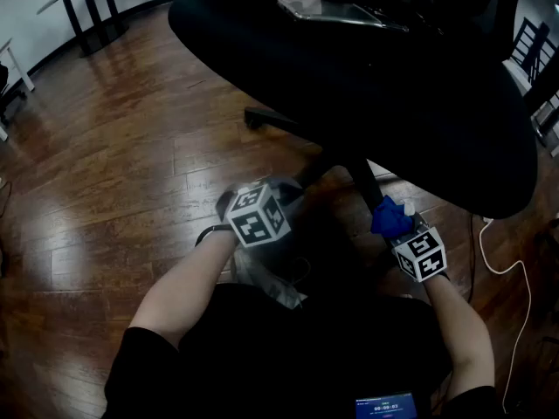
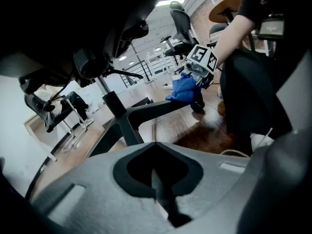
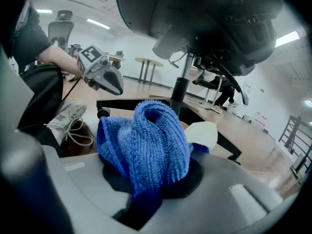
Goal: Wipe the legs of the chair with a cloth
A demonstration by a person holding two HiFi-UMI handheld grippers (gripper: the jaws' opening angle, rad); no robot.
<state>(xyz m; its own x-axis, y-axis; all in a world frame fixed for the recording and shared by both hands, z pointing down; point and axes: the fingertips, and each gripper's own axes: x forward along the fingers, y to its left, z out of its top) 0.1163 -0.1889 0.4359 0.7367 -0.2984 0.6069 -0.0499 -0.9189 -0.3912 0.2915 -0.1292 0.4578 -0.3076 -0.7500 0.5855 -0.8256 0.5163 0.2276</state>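
Note:
The black office chair's seat [image 1: 367, 68] fills the top of the head view, with its column [image 1: 362, 182] and a leg [image 1: 271, 119] below it. My right gripper [image 1: 403, 232] is shut on a bunched blue cloth [image 1: 390, 218] beside the column. The right gripper view shows that cloth [image 3: 146, 140], with a white tag [image 3: 202, 133], bulging out of the jaws. In the left gripper view the cloth [image 2: 184, 87] rests on a chair leg [image 2: 156, 108] near its caster [image 2: 197, 105]. My left gripper [image 2: 158, 179] is shut on nothing, low in front of the chair base [image 2: 114, 106].
A white cable [image 1: 515, 273] trails over the wooden floor at the right. Black table legs [image 1: 87, 7] stand at the far left. A flat shiny object [image 1: 332, 11] lies on the seat. The person's shoe [image 3: 68, 118] is close to the base. Other chairs [image 2: 183, 26] stand further back.

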